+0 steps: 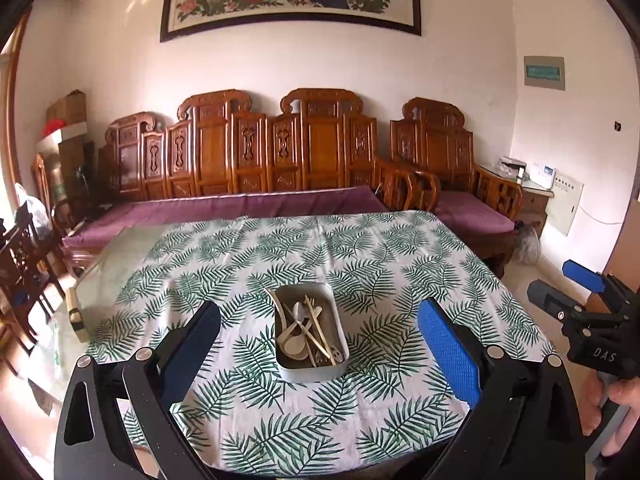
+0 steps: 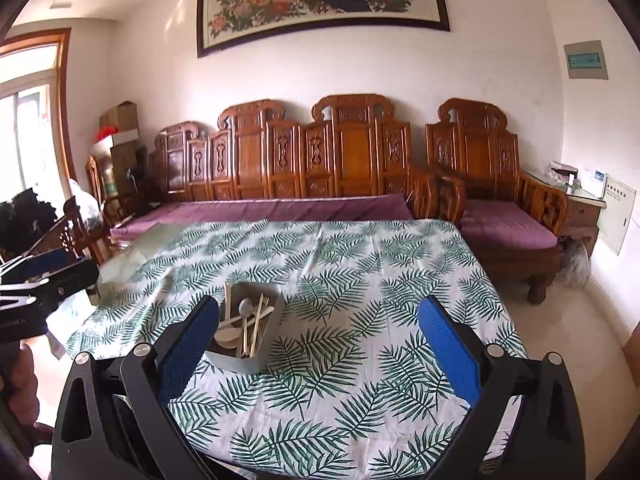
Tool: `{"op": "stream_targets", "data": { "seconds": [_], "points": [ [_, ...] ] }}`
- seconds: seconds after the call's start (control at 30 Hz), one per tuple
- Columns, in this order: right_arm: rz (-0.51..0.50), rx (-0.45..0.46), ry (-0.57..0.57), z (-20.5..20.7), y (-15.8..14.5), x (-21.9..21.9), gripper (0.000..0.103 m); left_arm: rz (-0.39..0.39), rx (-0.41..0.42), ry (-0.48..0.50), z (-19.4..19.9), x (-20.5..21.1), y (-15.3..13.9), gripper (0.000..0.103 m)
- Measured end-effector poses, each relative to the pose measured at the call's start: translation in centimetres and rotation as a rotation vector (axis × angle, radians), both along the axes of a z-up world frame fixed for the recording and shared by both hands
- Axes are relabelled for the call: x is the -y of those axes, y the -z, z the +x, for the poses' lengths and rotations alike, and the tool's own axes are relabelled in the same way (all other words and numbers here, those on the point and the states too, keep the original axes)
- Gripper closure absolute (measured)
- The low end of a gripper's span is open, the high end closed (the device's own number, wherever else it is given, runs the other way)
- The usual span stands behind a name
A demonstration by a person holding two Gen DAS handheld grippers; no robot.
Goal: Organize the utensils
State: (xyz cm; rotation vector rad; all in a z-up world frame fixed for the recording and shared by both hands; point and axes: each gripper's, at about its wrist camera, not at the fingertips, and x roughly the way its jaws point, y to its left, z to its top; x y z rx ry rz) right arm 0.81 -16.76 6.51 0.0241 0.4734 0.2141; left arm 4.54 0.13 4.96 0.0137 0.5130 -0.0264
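Note:
A grey rectangular tray (image 1: 338, 320) (image 2: 276, 304) stands on the fern-print tablecloth (image 1: 360, 248) (image 2: 360, 264). It holds several utensils (image 1: 308, 330) (image 2: 244, 320): pale spoons, a metal spoon and light sticks. My left gripper (image 1: 320, 312) hangs above the near part of the table, open wide, with the tray seen between its blue-padded fingers and nothing held. My right gripper (image 2: 320, 312) is open too and empty, with the tray beside its left finger (image 2: 192, 340). Each gripper also shows at the edge of the other's view, the right gripper (image 1: 588, 304) and the left gripper (image 2: 40, 280).
A carved wooden bench with purple cushions (image 1: 256, 208) (image 2: 280, 208) runs behind the table. A matching armchair (image 2: 500, 200) stands to the right. A bare glass strip of the table (image 1: 104, 272) shows at the left. Dark chairs (image 1: 20, 264) stand at far left.

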Motion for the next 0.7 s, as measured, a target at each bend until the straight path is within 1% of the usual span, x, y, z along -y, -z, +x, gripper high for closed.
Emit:
{"op": "stream_targets", "data": {
  "seconds": [0.13, 0.3, 0.7],
  "points": [
    [-0.004, 0.019, 0.007, -0.9, -0.7, 0.1, 0.003, 0.005, 0.012, -0.007, -0.6, 0.2, -0.3, 0.008],
    [-0.006, 0.021, 0.012, -1.5, -0.9, 0.3, 0.003, 0.006, 0.008, -0.01, -0.8, 0.6, 0.2, 0.008],
    [-0.002, 0.016, 0.015, -1.5, -1.1, 0.3, 0.003, 0.003, 0.009, -0.012, -1.1, 1.0, 0.7, 0.008]
  ]
}}
